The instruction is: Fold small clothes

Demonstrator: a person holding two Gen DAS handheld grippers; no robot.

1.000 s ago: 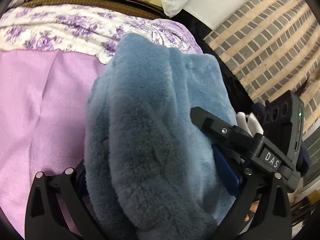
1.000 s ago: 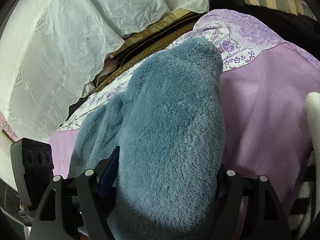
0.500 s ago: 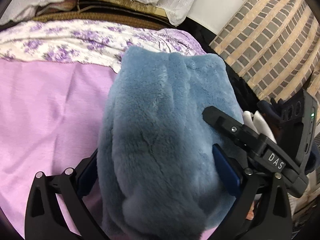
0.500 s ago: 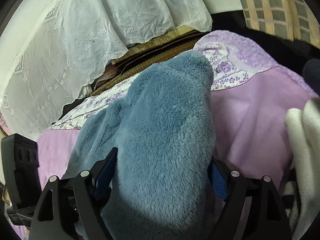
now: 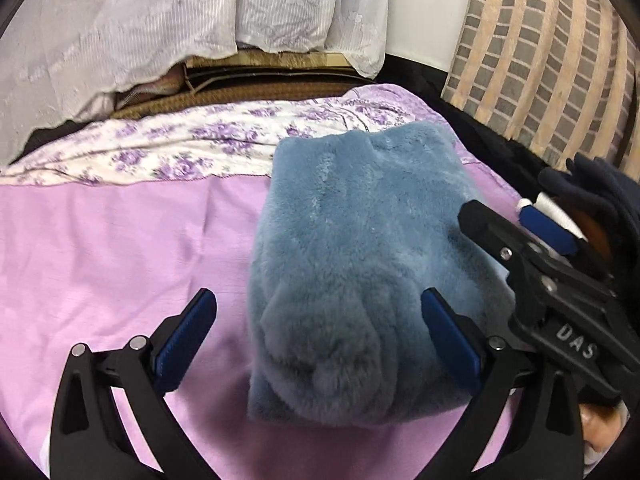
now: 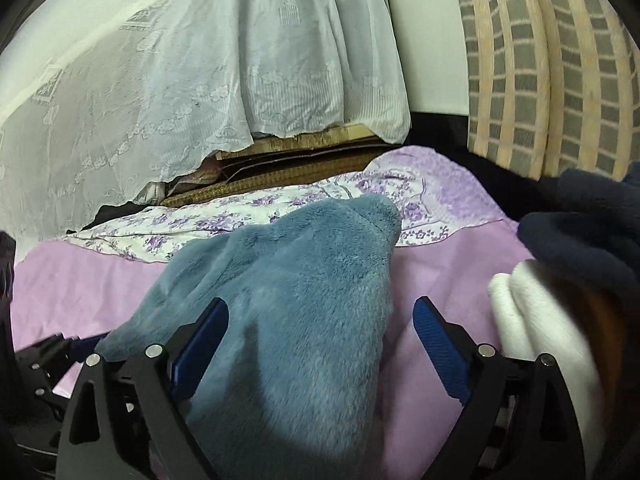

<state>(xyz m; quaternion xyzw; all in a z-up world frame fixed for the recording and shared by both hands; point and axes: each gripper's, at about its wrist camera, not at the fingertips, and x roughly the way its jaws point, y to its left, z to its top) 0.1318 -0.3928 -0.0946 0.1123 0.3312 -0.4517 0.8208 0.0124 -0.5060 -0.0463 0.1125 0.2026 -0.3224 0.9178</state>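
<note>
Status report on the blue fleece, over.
Left gripper open, right gripper jaws just opened. Blue fleece folded on purple sheet. Clothes pile alongside.

Even, moderately bright indoor light, soft shadow beneath the blue fleece garment (image 5: 360, 264) on the purple sheet (image 5: 112, 248), strong fisheye bending and dark vignette at corners, near edges slightly blurred, no glare

The folded fleece garment (image 5: 360, 264) is dusty blue. It lies on a plain lilac bedsheet (image 5: 120, 248) bordered by white fabric printed with purple flowers (image 5: 168, 148). Behind hang a white lace curtain (image 6: 160, 92) and a grey-and-beige checked curtain (image 5: 540, 56).
</note>
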